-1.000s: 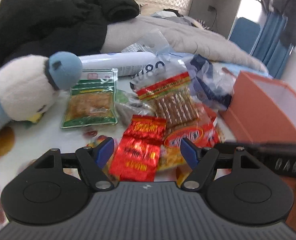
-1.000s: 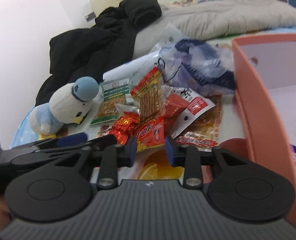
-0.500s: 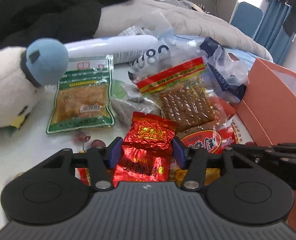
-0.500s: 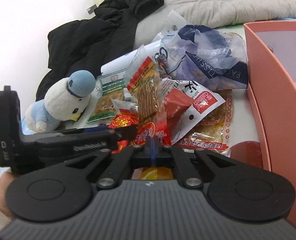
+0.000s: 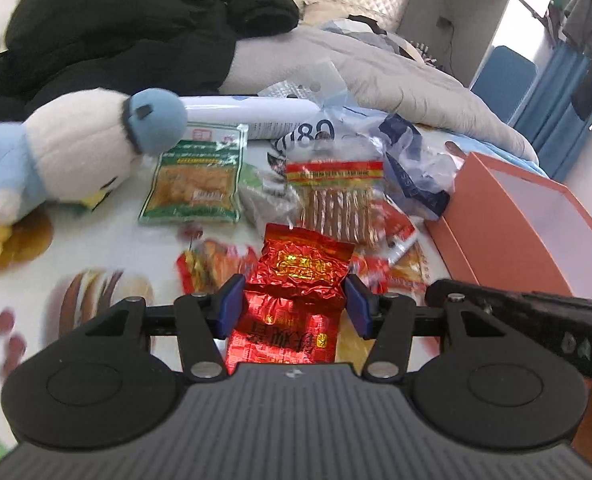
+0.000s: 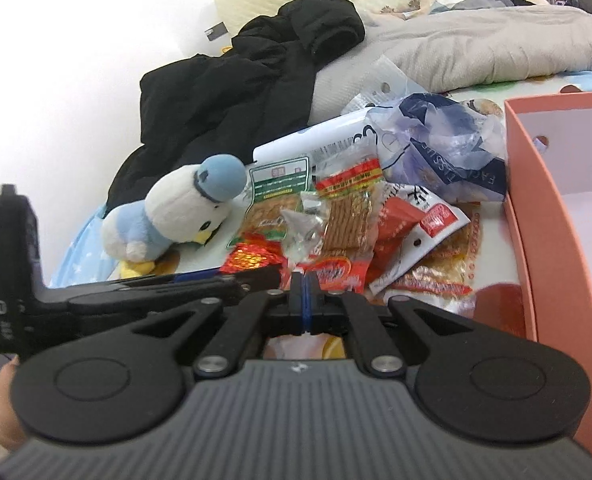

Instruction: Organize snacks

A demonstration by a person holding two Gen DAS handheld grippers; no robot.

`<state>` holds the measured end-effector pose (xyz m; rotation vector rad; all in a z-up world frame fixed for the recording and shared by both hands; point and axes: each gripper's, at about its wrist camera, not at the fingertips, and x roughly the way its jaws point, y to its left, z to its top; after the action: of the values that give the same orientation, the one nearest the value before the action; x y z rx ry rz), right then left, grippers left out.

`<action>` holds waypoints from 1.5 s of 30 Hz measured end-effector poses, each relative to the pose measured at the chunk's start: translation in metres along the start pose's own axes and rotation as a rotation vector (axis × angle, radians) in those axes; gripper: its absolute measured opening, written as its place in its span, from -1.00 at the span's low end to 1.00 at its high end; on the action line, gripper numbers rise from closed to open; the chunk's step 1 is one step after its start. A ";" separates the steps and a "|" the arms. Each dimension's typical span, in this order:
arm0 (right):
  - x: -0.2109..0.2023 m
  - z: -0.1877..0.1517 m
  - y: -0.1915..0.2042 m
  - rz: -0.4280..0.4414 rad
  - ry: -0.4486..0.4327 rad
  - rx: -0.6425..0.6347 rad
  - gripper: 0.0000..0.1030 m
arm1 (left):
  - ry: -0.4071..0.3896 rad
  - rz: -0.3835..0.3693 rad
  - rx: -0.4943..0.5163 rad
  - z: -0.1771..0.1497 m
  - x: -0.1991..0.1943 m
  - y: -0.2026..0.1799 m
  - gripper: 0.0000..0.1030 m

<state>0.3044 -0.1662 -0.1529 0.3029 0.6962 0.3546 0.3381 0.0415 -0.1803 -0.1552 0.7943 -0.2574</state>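
A heap of snack packets lies on a printed sheet beside an open orange box point(image 5: 496, 240) point(image 6: 544, 216). My left gripper point(image 5: 295, 307) is shut on a crinkled red foil packet point(image 5: 304, 268), its blue pads pressing both sides, and a second red foil packet point(image 5: 284, 336) hangs under it. In the right wrist view, the left gripper's fingers point(image 6: 232, 280) reach into the heap with the red foil point(image 6: 252, 258). My right gripper point(image 6: 304, 300) is shut, pads together, right in front of a red packet with an oval label point(image 6: 336, 274). I cannot tell whether it pinches that packet's edge.
A blue and white plush duck point(image 5: 76, 152) point(image 6: 184, 212) lies left of the heap. A green-edged packet point(image 5: 196, 184), a bag of brown sticks point(image 5: 336, 196), a crumpled tissue pack point(image 6: 444, 152), a black jacket point(image 5: 128, 28) and a grey quilt point(image 6: 476, 40) lie behind.
My left gripper closed onto the red foil packets and rose with them, away from the heap. My right gripper's jaws went from slightly apart to fully together and it lifted a little.
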 end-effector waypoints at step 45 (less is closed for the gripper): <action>-0.026 -0.078 0.000 -0.034 0.061 0.143 -0.94 | 0.058 0.144 -0.225 -0.136 -0.088 0.026 0.15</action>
<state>0.2339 -0.1650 -0.1947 0.4168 0.7876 0.2831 0.1852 0.0855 -0.2203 -0.3022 0.8868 -0.0352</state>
